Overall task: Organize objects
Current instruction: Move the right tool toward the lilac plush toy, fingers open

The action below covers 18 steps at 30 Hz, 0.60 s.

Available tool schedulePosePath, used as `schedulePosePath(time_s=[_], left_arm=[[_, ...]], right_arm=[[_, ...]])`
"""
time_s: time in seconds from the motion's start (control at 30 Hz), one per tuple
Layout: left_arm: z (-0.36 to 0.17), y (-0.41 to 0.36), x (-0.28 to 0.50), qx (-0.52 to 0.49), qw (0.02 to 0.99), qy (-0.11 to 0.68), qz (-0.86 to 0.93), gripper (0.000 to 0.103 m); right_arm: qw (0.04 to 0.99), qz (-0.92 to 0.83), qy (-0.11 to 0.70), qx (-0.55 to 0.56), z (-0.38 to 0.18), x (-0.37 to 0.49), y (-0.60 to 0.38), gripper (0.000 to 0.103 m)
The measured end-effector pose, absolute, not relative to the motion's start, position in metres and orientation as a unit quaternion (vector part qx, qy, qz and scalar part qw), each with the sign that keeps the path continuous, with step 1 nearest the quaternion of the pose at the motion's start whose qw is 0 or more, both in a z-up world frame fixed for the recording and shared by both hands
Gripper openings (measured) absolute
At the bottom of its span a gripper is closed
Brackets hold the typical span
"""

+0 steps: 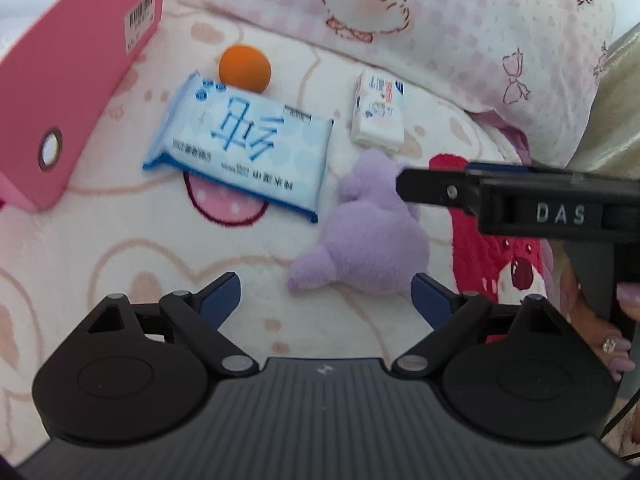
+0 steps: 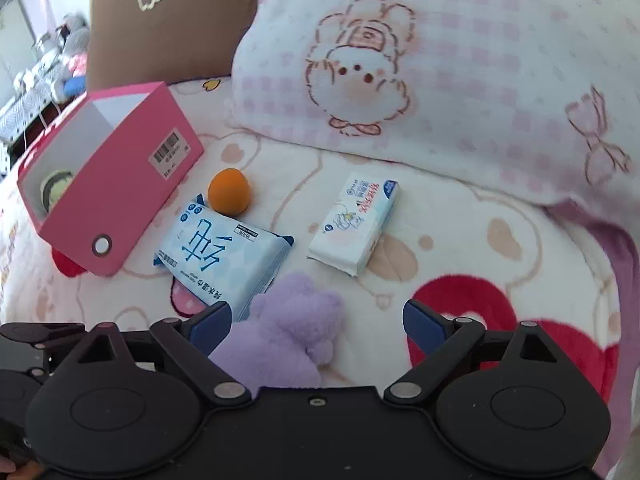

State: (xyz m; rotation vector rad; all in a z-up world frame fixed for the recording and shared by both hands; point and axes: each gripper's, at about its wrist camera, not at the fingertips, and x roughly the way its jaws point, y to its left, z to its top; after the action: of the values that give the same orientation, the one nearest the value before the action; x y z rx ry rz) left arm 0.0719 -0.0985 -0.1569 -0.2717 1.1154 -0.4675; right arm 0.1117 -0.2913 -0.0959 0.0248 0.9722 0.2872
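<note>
On a patterned blanket lie a blue wet-wipe pack, an orange ball, a small white tissue pack and a purple plush toy. An open pink box stands at the left. My left gripper is open, with the plush just beyond its fingertips. My right gripper is open too, the plush lying between its fingers, nearer the left one; no pad presses on it. In the left wrist view the right gripper's body reaches in from the right.
A pink checked pillow lies behind the objects. A brown cushion stands at the back left. A hand holds the right gripper's handle. Cluttered shelves show far left.
</note>
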Motion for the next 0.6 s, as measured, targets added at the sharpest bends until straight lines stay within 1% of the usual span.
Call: schedulePosePath(time_s=[0.2,0.23,0.27,0.33,0.37,0.43,0.5,0.57,0.6], left_arm=[[-0.166,-0.105,0.063,-0.112,0.818,0.519,-0.220,0.092],[-0.166,-0.105,0.062,-0.110,0.820,0.516,-0.220,0.090],[-0.166,-0.105,0.061,-0.108,0.822,0.514,-0.221,0.081],[-0.167,-0.105,0.060,-0.110,0.825,0.508,-0.222,0.068],[-0.167,-0.105,0.060,-0.113,0.825,0.507,-0.224,0.064],[-0.169,-0.104,0.060,-0.123,0.824,0.504,-0.228,0.060],[-0.170,-0.103,0.061,-0.137,0.823,0.501,-0.232,0.056],[-0.170,-0.103,0.060,-0.144,0.822,0.498,-0.235,0.055],[-0.170,-0.103,0.060,-0.145,0.823,0.497,-0.235,0.054]], right_arm=[[0.865,0.159,0.476,0.005,-0.104,0.128,-0.289,0.091],[0.866,0.156,0.474,0.009,-0.107,0.131,-0.292,0.091],[0.868,0.152,0.472,0.013,-0.110,0.135,-0.294,0.091],[0.870,0.146,0.469,0.039,-0.118,0.138,-0.303,0.091],[0.869,0.147,0.469,0.055,-0.122,0.139,-0.307,0.091],[0.866,0.151,0.466,0.101,-0.126,0.139,-0.315,0.090],[0.863,0.158,0.465,0.123,-0.130,0.139,-0.316,0.087],[0.864,0.157,0.467,0.104,-0.132,0.141,-0.311,0.078],[0.866,0.155,0.466,0.096,-0.134,0.142,-0.310,0.076]])
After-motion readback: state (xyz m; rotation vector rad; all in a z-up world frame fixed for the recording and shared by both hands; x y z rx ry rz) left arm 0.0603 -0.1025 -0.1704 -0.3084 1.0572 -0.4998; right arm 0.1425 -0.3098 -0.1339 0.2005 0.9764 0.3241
